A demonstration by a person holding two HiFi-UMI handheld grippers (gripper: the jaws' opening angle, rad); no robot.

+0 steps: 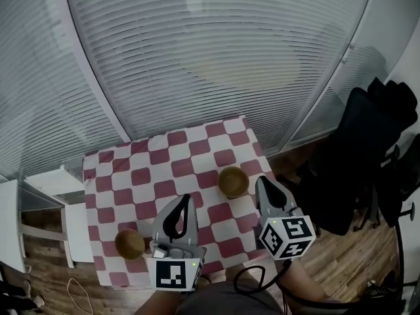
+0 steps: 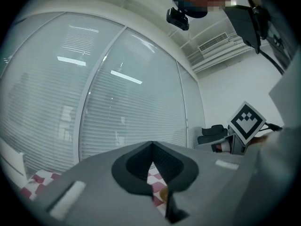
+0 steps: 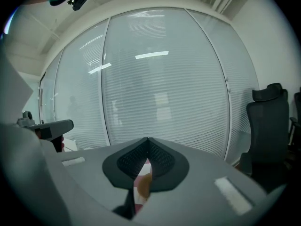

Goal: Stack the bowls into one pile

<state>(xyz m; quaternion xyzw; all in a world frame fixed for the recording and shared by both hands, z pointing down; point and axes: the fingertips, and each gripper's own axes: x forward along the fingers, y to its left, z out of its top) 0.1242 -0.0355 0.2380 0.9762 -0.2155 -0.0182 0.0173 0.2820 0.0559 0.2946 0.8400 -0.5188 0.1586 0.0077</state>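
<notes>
Hovering over checkered tabletop (image 1: pixel 190 156) | left gripper (image 1: pixel 186 199): fingers pressed tip to tip, holding nothing | right gripper (image 1: pixel 261 180): fingers closed together, empty | far bowl (image 1: pixel 233 182): upright on tabletop, just beside right gripper's tip | near bowl (image 1: pixel 130 243): tabletop's front-left, beside left gripper, well apart from far bowl

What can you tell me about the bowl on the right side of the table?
The bowl is round, tan-brown, wooden-looking, upright with its opening up and seemingly empty. It stands alone on the red-and-white checked cloth near its right edge, not stacked. The shut right claw sits just beside the bowl's rim; I cannot tell if they touch.
</notes>
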